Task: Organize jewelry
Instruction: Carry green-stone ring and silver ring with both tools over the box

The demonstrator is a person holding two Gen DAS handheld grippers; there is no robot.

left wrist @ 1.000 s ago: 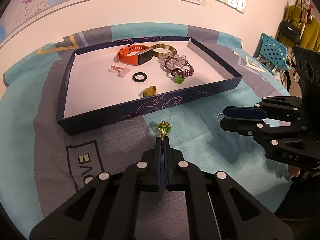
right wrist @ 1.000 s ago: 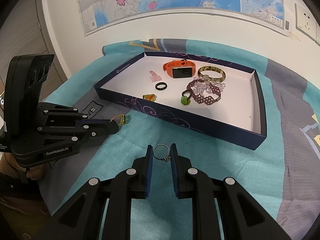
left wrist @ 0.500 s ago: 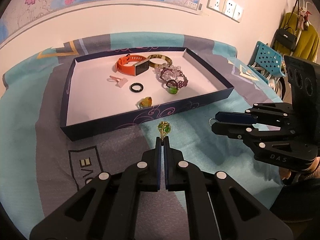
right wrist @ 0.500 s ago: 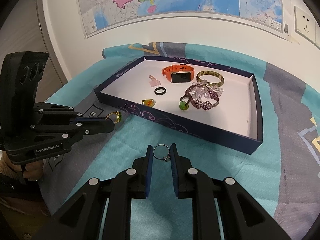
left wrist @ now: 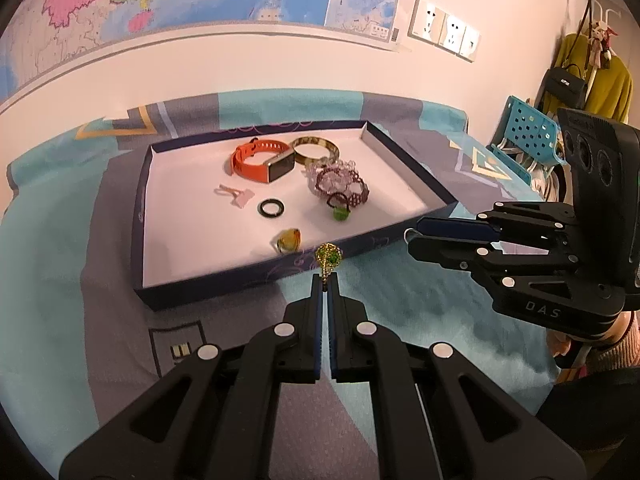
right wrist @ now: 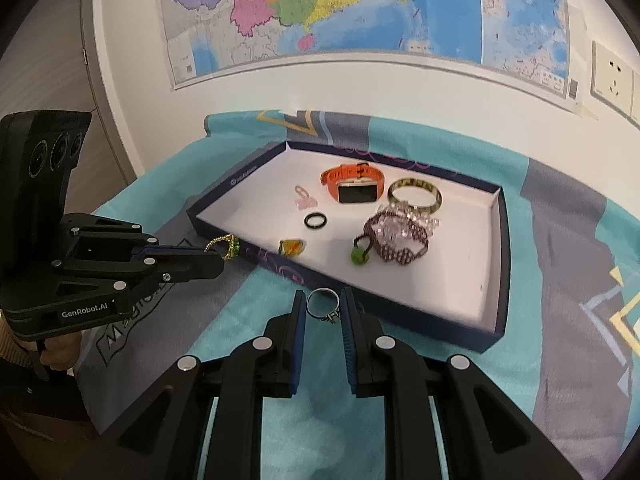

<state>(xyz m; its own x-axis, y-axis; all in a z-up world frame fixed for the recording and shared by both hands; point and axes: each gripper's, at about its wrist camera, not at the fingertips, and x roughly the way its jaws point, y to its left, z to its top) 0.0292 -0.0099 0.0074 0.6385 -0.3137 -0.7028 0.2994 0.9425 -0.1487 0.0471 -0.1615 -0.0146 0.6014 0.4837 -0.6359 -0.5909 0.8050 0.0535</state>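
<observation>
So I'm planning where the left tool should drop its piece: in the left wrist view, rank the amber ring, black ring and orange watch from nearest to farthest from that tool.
1. Amber ring, just inside the tray's near wall, slightly left of the left tool.
2. Black ring, mid-tray, further back.
3. Orange watch, toward the far wall.

The right gripper (right wrist: 323,307) pinches a silver ring (right wrist: 322,308) between its blue-padded fingers, held near the front wall of the dark tray (right wrist: 502,264), which sits on a teal and grey cloth (right wrist: 560,280). At the left, the left gripper (right wrist: 218,258) grips a gold ring with green stones (right wrist: 226,245) just beside the tray's near-left corner. Inside the tray lie an orange watch (right wrist: 352,184), a bangle (right wrist: 416,196), a beaded bracelet (right wrist: 396,240), a black ring (right wrist: 315,221) and an amber ring (right wrist: 292,247).
</observation>
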